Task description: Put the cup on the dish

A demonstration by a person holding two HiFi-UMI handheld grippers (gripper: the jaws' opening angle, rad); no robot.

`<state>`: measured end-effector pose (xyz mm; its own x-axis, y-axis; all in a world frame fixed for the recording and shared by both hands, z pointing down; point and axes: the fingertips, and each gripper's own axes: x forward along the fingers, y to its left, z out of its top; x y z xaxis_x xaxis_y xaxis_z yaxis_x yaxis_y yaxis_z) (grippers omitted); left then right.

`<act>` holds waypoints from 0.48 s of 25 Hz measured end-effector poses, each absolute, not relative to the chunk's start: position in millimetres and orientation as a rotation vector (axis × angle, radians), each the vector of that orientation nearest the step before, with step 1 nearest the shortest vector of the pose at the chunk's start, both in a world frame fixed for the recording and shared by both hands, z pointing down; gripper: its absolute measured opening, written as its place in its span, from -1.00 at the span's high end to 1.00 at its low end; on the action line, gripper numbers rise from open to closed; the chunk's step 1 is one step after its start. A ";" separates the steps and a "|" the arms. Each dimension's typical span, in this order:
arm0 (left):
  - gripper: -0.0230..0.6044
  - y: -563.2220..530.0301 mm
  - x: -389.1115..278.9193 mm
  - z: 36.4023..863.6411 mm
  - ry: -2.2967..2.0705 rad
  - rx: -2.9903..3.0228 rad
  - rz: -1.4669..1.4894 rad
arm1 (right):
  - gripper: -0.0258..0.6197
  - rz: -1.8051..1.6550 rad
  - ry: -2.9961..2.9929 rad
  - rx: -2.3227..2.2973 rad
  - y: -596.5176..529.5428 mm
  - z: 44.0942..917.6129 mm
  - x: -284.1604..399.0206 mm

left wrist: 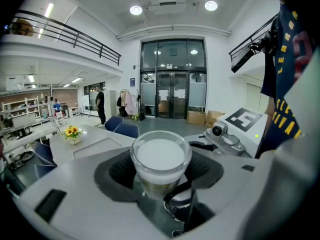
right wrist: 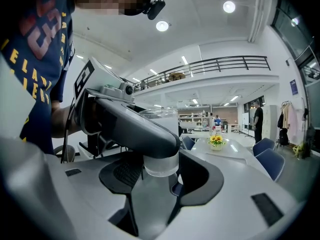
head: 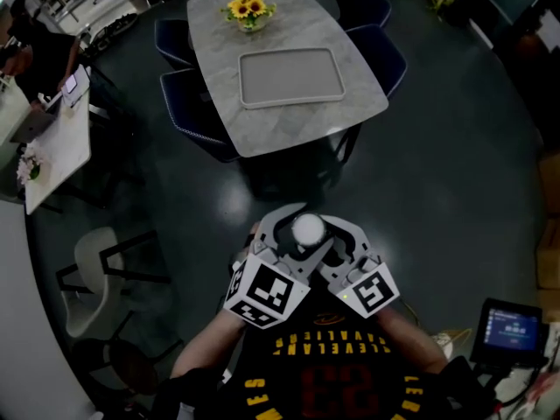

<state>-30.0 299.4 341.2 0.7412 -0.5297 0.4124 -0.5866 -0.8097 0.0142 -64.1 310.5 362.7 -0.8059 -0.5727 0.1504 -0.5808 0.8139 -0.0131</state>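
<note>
Left gripper point(left wrist: 161, 173) clamped on clear cup point(head: 307, 230) with white top, cup upright between its pads. Right gripper point(right wrist: 159, 176) closes on the same cup lower down, both held close to the person's chest. Grey tray point(head: 289, 77) sits bare on the marble table point(head: 262, 134) ahead, well apart from the cup, sunflowers point(head: 248, 9) beyond it.

"Where's the tray point(head: 290, 77)?"
"On the bench point(head: 262, 134), with the sunflower vase point(head: 249, 9) behind it and chairs point(head: 186, 101) on both sides."
"And the cup point(head: 307, 229)?"
"Before the bench's near end, above the floor point(head: 437, 173), between the fingers of the left gripper point(head: 296, 236) and the right gripper point(head: 322, 234)."
</note>
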 end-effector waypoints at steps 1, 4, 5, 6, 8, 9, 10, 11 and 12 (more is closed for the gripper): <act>0.10 294.4 -31.2 340.6 -0.911 2.795 0.594 | 0.21 0.085 -2.861 0.908 305.6 362.2 -65.3; 0.10 277.8 -33.6 341.3 -0.940 2.785 0.586 | 0.21 0.074 -2.878 0.887 289.3 362.0 -67.6; 0.10 272.0 -33.4 341.4 -0.952 2.781 0.584 | 0.21 0.072 -2.884 0.878 283.8 362.1 -67.3; 0.10 265.8 -32.7 340.9 -0.965 2.777 0.582 | 0.21 0.071 -2.889 0.868 278.1 361.8 -66.5; 0.10 251.1 -31.0 337.1 -0.997 2.767 0.578 | 0.21 0.065 -2.902 0.845 265.3 360.7 -63.9; 0.10 242.6 -30.0 335.6 -1.013 2.762 0.576 | 0.21 0.062 -2.909 0.833 257.7 360.4 -62.5; 0.10 233.9 -28.8 335.2 -1.027 2.757 0.575 | 0.21 0.061 -2.915 0.821 249.5 360.5 -61.0; 0.10 225.2 -27.6 335.5 -1.040 2.751 0.574 | 0.21 0.060 -2.920 0.810 241.2 361.1 -59.5; 0.10 216.6 -26.2 336.1 -1.052 2.745 0.572 | 0.21 0.057 -2.922 0.798 233.0 361.9 -57.9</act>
<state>-26.2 216.6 336.1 0.6819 -0.6127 0.3994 -0.6685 -0.7437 0.0004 -57.9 233.0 361.9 -0.8554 -0.5045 0.1179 -0.5087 0.8609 -0.0068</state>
